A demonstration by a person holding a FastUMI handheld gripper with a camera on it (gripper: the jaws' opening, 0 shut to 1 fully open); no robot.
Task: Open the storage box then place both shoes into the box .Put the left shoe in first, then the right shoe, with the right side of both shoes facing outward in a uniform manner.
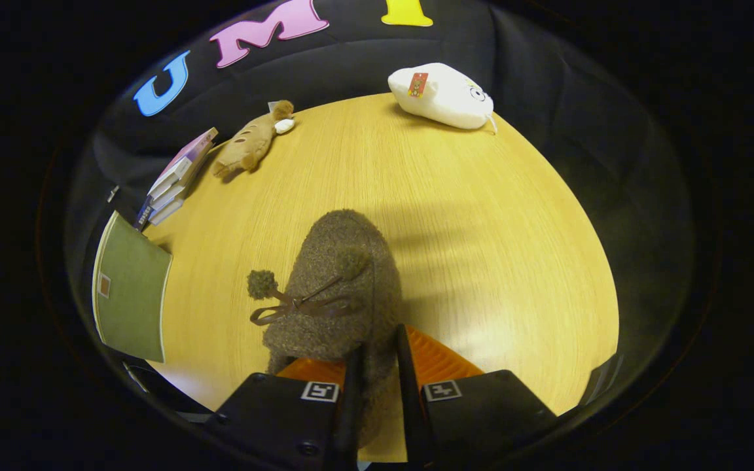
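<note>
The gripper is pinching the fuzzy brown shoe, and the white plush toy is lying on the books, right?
Not quite. The gripper is pinching the fuzzy brown shoe, its fingers closed on the shoe's edge, but the white plush toy lies on the bare table, far from the books. The gripper view shows it.

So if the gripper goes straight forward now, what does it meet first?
The gripper already has its fingers closed on the brown fuzzy shoe's edge. Beyond the toe lies bare wooden table; the white plush toy sits farther off, probably slightly aside.
</note>
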